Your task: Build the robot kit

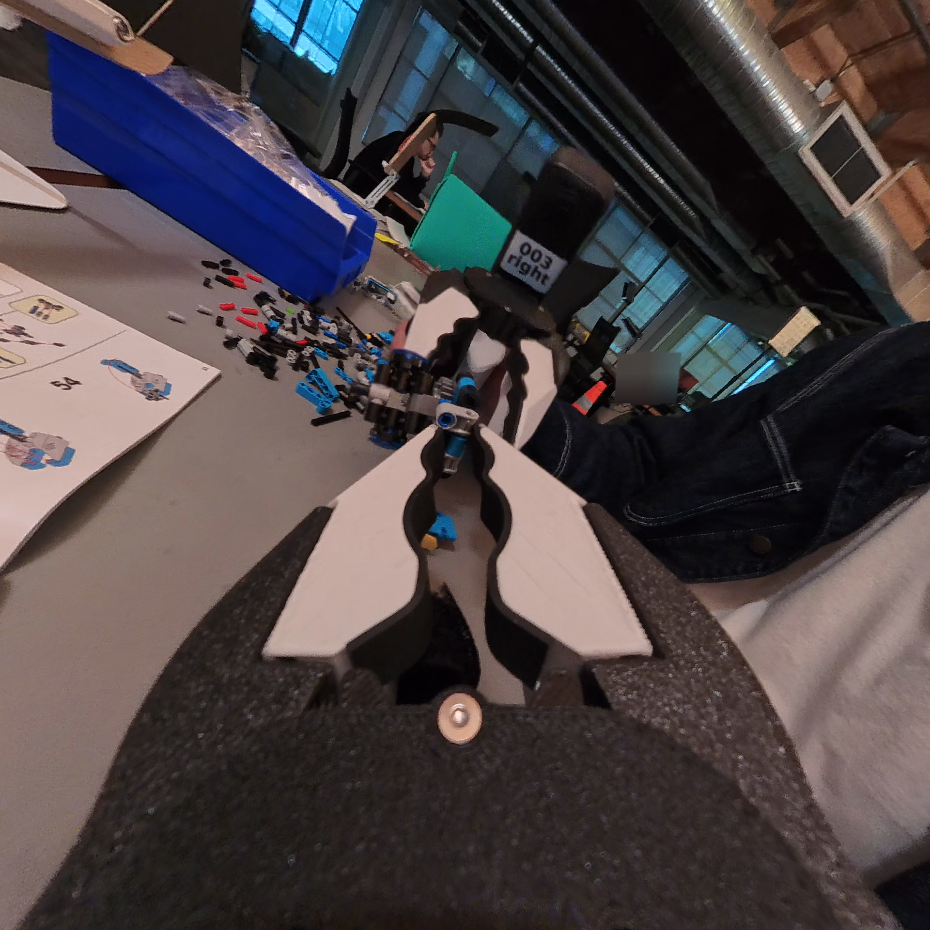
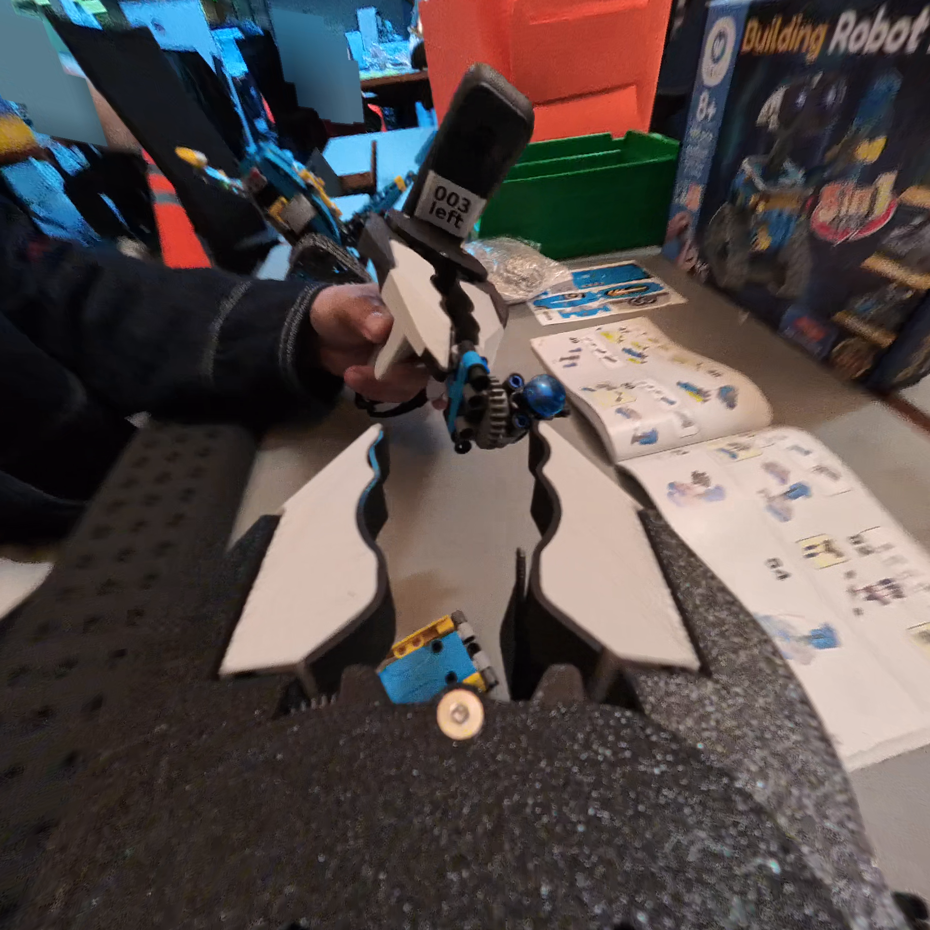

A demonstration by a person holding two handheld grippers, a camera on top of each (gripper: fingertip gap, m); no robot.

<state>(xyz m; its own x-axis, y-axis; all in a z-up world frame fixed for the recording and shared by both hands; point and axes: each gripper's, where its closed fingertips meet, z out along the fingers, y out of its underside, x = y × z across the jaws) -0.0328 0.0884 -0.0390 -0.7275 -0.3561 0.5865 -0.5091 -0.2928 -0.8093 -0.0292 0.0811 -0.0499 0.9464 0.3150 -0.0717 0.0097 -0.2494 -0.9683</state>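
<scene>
Left tool (image 1: 455, 443): clamped on the model (image 2: 483, 402), lifting it off the desk (image 1: 201, 503).
Right tool (image 2: 455, 453): spread apart, empty, just beside the model's gear.
Around: manual (image 2: 755, 528) lay open; loose parts (image 1: 302, 337) scattered nearby.

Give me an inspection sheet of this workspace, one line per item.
Surface: grey table, partly covered by paper.
Job's things: small brick assembly with a gear and blue ball, held in the air; open instruction booklet; kit box.
Clutter: loose small parts scattered beside a blue bin; a blue and yellow block on the table; green bin; sticker sheet.
Grippers: left gripper jaws closed on the assembly; right gripper jaws apart, empty, just short of the assembly.
Cables: a thin black cord under the hand.
Surroundings: windows, ceiling ducts, an orange cone.
</scene>
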